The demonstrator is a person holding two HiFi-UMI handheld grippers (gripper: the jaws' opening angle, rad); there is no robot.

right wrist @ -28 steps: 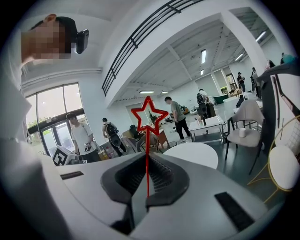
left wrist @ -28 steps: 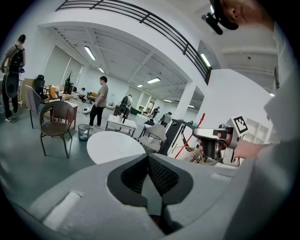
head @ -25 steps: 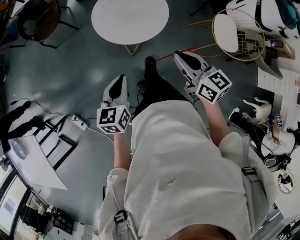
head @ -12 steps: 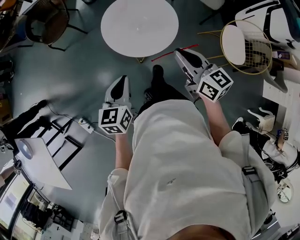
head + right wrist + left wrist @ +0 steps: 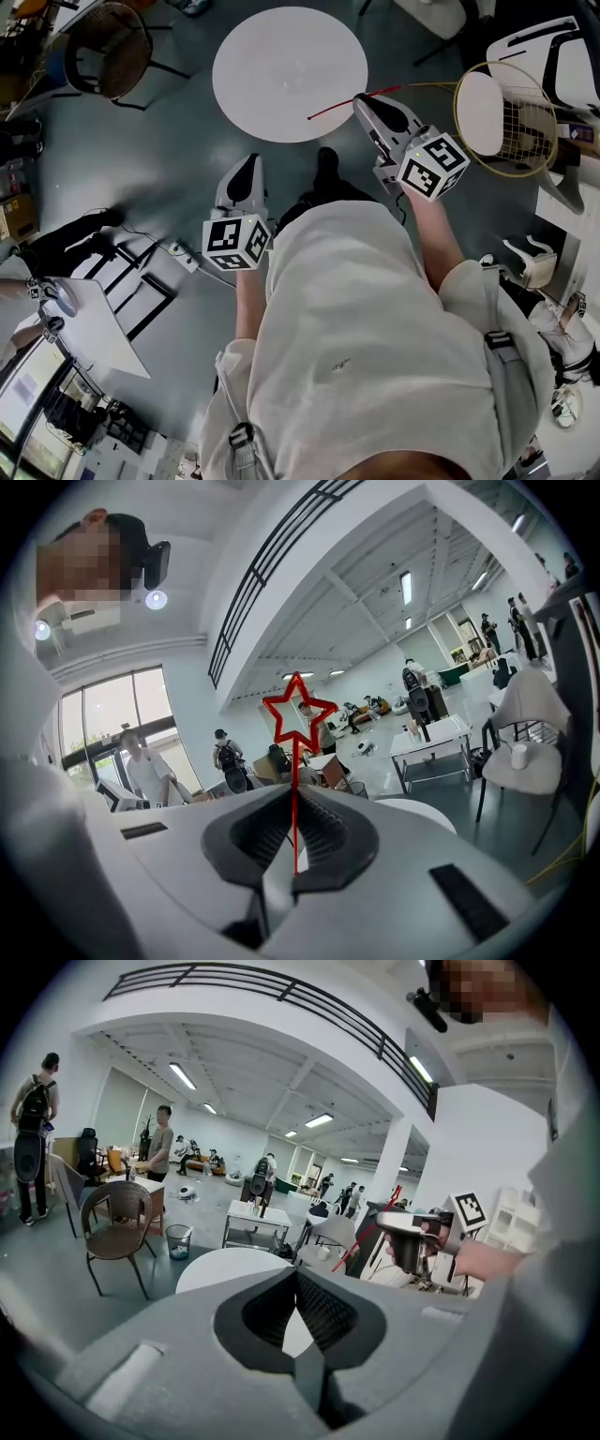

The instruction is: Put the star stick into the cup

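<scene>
Firmly clamped in the right tool (image 5: 361, 98) (image 5: 293, 799), upper right: a thin red star-topped stick (image 5: 337, 103) (image 5: 295, 771). The left tool (image 5: 247, 161) (image 5: 296, 1288) is closed, empty.

Star stick (image 5: 333, 110) in head view — star too small to tell (a red line).

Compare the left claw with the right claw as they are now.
The left claw is shut on nothing; the right claw is shut on the red star stick. In the head view the right claw reaches the edge of the round white table, while the left claw is held nearer the body, over the floor. Both are closed, and each carries a marker cube.
</scene>
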